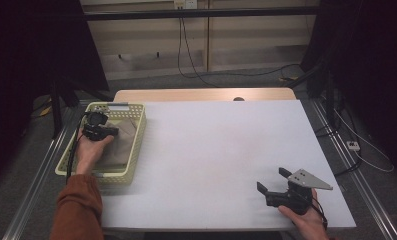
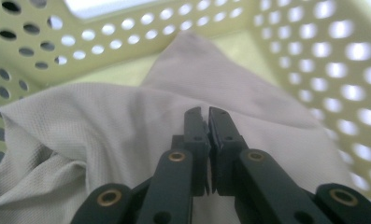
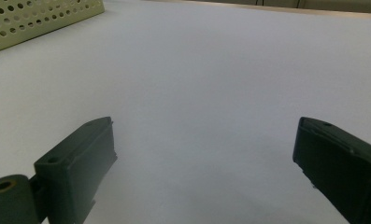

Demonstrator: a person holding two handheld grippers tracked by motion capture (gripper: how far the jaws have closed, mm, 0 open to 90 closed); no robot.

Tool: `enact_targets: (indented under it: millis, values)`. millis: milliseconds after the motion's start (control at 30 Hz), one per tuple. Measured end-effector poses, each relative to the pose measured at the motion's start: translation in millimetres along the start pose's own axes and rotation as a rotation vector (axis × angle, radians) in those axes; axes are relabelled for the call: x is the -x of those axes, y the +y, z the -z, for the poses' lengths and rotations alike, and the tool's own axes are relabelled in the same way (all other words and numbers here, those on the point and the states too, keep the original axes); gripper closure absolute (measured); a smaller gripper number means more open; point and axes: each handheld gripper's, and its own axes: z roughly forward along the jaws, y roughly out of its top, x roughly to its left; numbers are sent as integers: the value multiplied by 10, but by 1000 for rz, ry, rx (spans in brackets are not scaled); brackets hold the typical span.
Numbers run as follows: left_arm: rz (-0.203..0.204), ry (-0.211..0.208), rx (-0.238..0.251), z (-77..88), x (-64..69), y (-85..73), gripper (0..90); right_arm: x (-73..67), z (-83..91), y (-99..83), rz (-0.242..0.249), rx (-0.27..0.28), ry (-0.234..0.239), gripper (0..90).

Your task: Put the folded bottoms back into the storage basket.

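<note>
Directly beneath the closed fingertips of the left gripper [image 2: 205, 114] lies the beige cloth [image 2: 103, 126] in the basket [image 1: 136, 137], while the wide-open, empty right gripper [image 1: 272, 181] rests well apart.

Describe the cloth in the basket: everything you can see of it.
The cloth is pale grey-beige with a fine woven or knitted texture. It lies crumpled and loosely folded in the yellow perforated basket at the table's left edge, covering much of its floor, with one corner rising toward the far wall. The left gripper is over it, jaws shut; whether they pinch a fold cannot be told. No print or label shows.
</note>
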Motion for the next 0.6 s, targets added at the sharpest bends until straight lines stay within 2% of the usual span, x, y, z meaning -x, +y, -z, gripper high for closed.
enact_targets:
  millis: [33, 67, 100, 200, 333, 400, 433, 533, 567, 600]
  values:
    - [5, 1, -36, -37, -8, -12, 892, -1, 1, 0, 0, 1, 0, 52]
    - [16, 1, -49, -52, -10, -24, 900, 0, 2, -1, 0, 1, 1, 52]
    - [11, 1, -69, -41, -7, -27, 900, 2, 4, -1, -1, 1, 2, 52]
    - [-32, 19, -186, -39, 18, -48, 900, 6, 5, -2, -4, 0, 2, 52]
    - [-2, -4, -266, -9, -27, -100, 900, -5, 6, -2, 2, 1, 4, 52]
    - [-5, -16, -268, -1, -42, -114, 900, -6, 4, -1, 1, 0, 3, 52]
    - [10, -21, -261, -5, -46, -121, 900, -6, 3, -1, 1, -1, 3, 52]
    - [18, -14, -236, -33, -57, -108, 900, -3, -2, -1, -2, -2, 3, 52]
    - [18, -12, -228, -52, -50, -96, 900, -2, -2, -1, 1, -4, 3, 52]
    - [-1, -10, -223, -65, -51, -79, 900, -3, -1, 0, 5, -5, 3, 52]
